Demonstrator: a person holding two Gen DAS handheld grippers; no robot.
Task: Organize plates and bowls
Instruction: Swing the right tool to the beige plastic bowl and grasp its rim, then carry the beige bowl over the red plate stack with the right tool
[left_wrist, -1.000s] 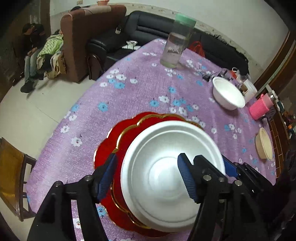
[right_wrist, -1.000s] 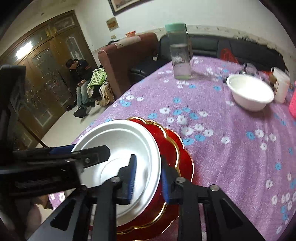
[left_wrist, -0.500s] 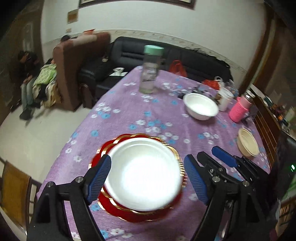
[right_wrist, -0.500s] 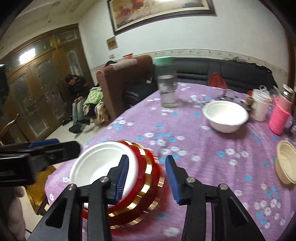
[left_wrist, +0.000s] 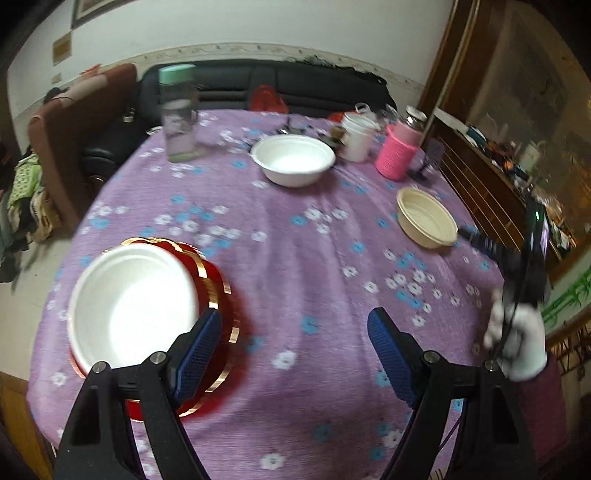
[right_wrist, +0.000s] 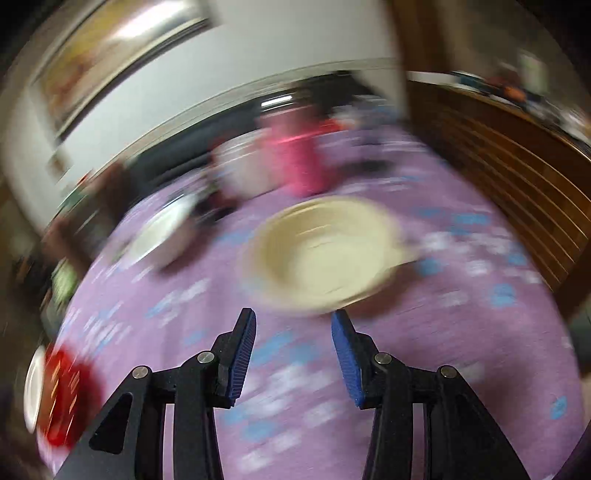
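A white plate (left_wrist: 129, 306) lies on stacked red gold-rimmed plates (left_wrist: 218, 291) at the table's near left. A white bowl (left_wrist: 293, 158) stands at the far middle and a cream bowl (left_wrist: 426, 218) at the right. My left gripper (left_wrist: 295, 350) is open and empty above the cloth, right of the plate stack. My right gripper (right_wrist: 293, 350) is open and empty, just short of the cream bowl (right_wrist: 321, 251); this view is badly blurred. The plate stack (right_wrist: 59, 398) shows at its lower left.
The table has a purple flowered cloth (left_wrist: 295, 240). A tall clear bottle (left_wrist: 177, 114), a white cup (left_wrist: 356, 136) and a pink cup (left_wrist: 399, 155) stand at the far side. A wooden cabinet (left_wrist: 498, 177) is to the right, sofas behind.
Both grippers have drawn back from the plate stack and swung right. The right gripper has let go of the white plate, opened wider and now faces the cream bowl.
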